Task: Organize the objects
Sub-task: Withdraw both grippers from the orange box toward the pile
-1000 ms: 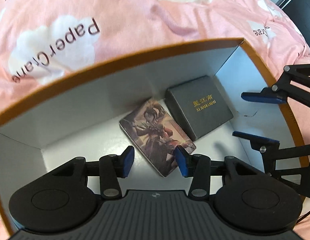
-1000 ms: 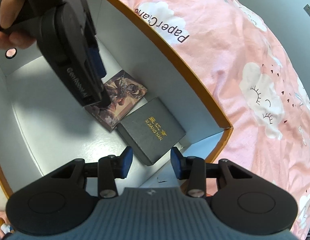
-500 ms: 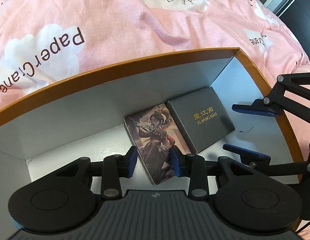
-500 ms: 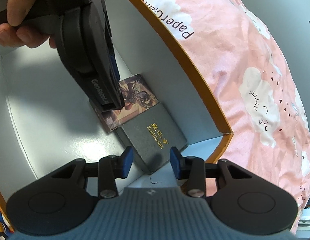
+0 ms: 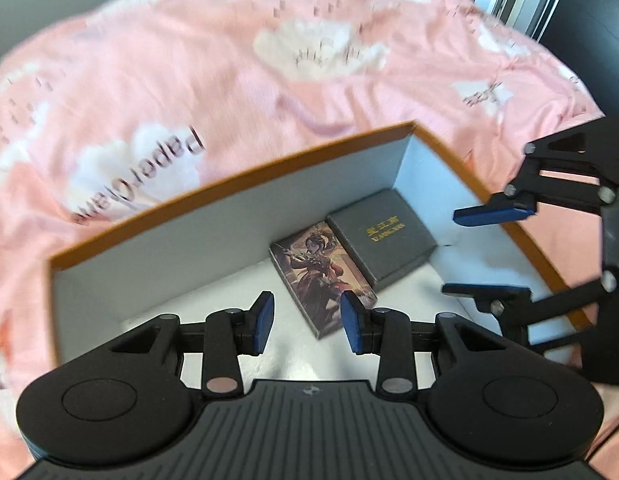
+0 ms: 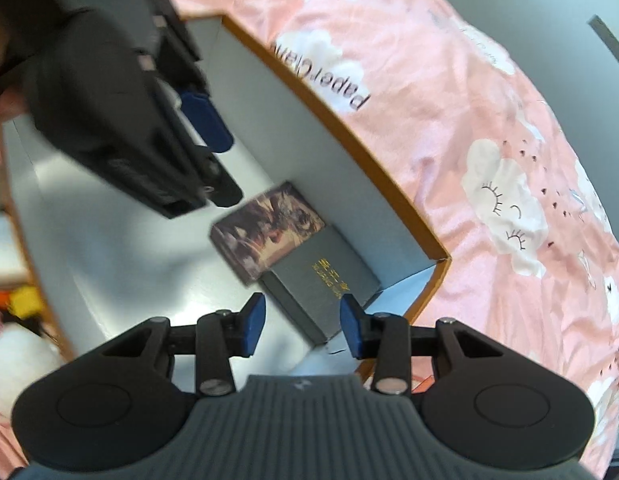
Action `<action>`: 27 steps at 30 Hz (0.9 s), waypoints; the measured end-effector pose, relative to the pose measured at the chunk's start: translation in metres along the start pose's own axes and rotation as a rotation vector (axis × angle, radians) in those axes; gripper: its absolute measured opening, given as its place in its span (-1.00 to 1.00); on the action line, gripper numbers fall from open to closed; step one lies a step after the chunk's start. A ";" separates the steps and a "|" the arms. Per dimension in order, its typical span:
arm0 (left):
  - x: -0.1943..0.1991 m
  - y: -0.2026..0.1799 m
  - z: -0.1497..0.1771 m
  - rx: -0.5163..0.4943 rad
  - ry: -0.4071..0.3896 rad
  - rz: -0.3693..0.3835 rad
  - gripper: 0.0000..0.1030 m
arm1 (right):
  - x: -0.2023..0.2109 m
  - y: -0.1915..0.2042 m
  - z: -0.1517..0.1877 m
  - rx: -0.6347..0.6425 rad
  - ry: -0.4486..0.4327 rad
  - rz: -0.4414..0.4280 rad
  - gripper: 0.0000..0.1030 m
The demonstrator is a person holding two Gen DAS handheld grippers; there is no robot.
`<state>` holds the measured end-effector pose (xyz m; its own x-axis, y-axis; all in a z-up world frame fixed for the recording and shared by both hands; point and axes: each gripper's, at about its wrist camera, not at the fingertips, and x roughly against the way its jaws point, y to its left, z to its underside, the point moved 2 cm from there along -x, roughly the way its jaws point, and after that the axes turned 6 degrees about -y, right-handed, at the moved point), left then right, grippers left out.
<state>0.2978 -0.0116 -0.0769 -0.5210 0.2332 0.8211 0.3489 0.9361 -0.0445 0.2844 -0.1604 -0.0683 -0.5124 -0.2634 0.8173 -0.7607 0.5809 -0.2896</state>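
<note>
An open cardboard box with an orange rim and white inside lies on a pink bedspread. In its far corner an illustrated card box lies flat, flush against a grey box with gold lettering. My left gripper hovers above the card box, open, with nothing between its pads. My right gripper reaches in from the right, also open and empty. In the right wrist view, my right gripper hangs over the grey box, the card box lies beyond it, and the left gripper's blue pad is raised at upper left.
The pink bedspread with white clouds surrounds the box on the far and right sides. Dark furniture stands at the far right. Outside the box's left wall are a yellow item and something white and soft.
The card box went from askew to flush against the grey box. The left jaws narrowed, and both grippers have since lifted up and away from the boxes.
</note>
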 end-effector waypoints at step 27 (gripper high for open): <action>0.148 -0.037 0.192 0.278 -0.098 -0.101 -0.17 | 0.104 0.167 0.050 -0.588 -0.131 -0.224 0.01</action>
<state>0.0585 0.0390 -0.0631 -0.6196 0.1472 0.7710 0.0723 0.9888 -0.1306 0.0839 -0.1291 -0.0568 -0.4392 -0.4980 0.7477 -0.5287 0.8162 0.2331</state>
